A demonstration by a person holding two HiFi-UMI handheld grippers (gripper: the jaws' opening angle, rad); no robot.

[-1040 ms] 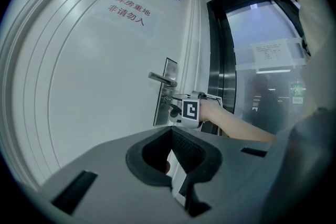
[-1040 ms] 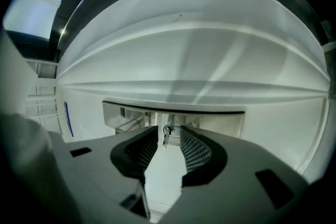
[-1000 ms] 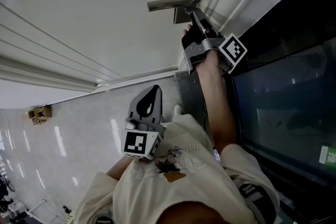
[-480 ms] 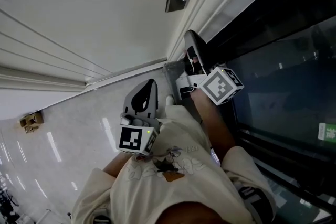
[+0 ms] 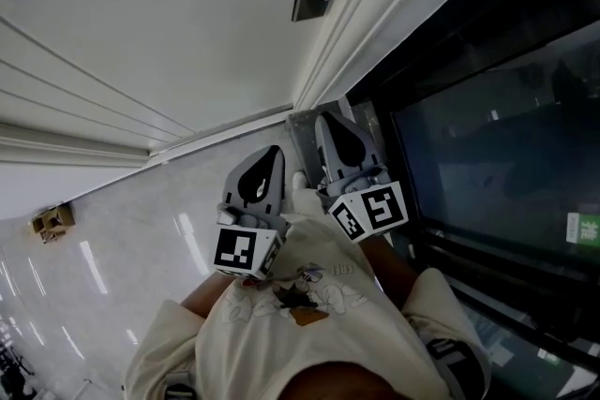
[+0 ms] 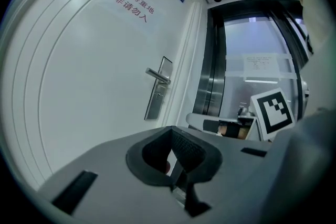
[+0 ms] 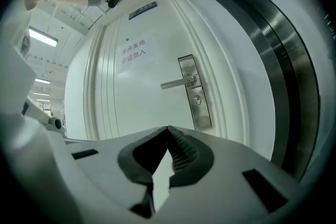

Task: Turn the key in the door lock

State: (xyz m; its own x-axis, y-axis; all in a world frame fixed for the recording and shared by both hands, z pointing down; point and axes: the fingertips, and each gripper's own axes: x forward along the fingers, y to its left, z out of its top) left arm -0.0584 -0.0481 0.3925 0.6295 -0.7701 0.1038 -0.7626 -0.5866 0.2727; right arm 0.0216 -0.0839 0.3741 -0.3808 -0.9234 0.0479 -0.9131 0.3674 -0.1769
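Close by my chest, the left gripper (image 5: 273, 155) and right gripper (image 5: 329, 121) are both closed, holding nothing. The right has just backed away from the lock (image 5: 307, 5) on the door (image 5: 169, 33). I judge the turning done.

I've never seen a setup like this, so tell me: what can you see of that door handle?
The door handle is a silvery, metal-looking lever, lying level and pointing away from the door's latch edge. It sits on a tall, narrow plate of the same finish on the white door, with a round lock just below it. Nothing touches it.
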